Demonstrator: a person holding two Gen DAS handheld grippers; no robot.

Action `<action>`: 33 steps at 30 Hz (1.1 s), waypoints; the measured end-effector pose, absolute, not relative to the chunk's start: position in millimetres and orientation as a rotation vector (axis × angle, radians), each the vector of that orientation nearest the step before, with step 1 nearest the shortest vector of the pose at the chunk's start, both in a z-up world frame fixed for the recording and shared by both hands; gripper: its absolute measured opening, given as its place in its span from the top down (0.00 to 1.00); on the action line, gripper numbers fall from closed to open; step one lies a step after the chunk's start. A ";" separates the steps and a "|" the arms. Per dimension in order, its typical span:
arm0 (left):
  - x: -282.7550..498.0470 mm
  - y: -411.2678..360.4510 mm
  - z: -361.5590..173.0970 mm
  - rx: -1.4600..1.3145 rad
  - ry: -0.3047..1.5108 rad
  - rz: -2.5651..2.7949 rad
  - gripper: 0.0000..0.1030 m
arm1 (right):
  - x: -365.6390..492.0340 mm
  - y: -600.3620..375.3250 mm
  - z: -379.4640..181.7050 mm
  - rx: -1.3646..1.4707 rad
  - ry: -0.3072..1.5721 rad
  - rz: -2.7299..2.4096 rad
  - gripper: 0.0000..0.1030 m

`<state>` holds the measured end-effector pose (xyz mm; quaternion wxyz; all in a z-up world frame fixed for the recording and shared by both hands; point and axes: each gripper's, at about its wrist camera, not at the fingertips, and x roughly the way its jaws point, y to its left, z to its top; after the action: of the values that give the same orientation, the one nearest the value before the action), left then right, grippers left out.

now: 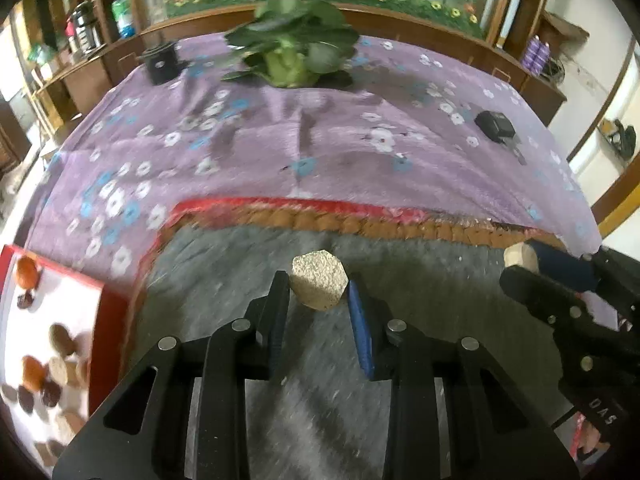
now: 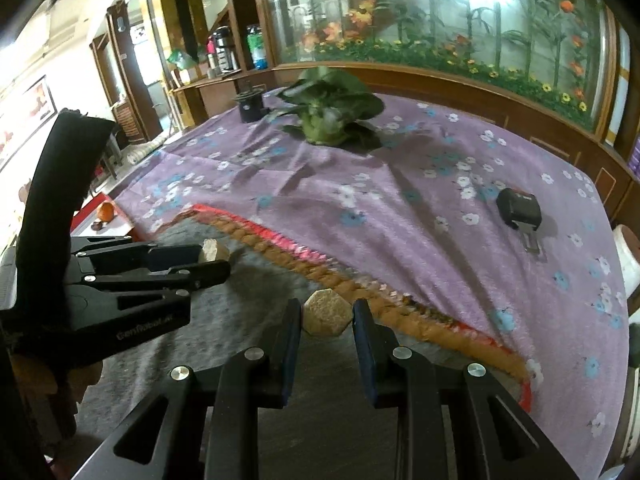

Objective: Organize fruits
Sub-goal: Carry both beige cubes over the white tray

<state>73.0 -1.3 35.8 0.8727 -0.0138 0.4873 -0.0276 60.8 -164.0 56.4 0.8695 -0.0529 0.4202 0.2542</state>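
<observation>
My left gripper [image 1: 319, 286] is shut on a beige hexagonal piece [image 1: 319, 285] and holds it above the grey mat [image 1: 224, 272]. In the right wrist view it [image 2: 214, 258] comes in from the left with that piece [image 2: 214, 250] at its tips. My right gripper [image 2: 327, 314] is shut on a second beige hexagonal piece [image 2: 327, 312] over the mat [image 2: 248, 312]. It shows at the right edge of the left wrist view [image 1: 520, 264], holding its piece [image 1: 519, 257]. A red-rimmed white tray [image 1: 60, 292] at the left holds several small brown and orange pieces.
The mat has a red and orange braided edge [image 1: 360, 220] and lies on a purple flowered cloth [image 1: 280, 140]. A leafy green vegetable [image 1: 288, 44], a black cylinder [image 1: 160, 62] and a black key fob [image 1: 496, 124] lie farther back. A wooden cabinet stands behind the table.
</observation>
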 end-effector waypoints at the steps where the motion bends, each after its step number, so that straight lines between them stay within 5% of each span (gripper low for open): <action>1: 66.7 2.2 38.3 -0.026 1.010 -0.044 0.72 | 58.2 -161.7 56.4 -0.114 0.879 0.535 0.75; 33: -72.9 121.9 65.0 -0.093 0.917 0.159 0.72 | -45.9 -17.3 69.7 -0.186 0.882 0.794 0.75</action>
<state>-72.9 121.9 65.0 0.8926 -0.0449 0.4420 0.0768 -45.9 -17.3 69.7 0.8250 -0.0876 0.4149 0.3735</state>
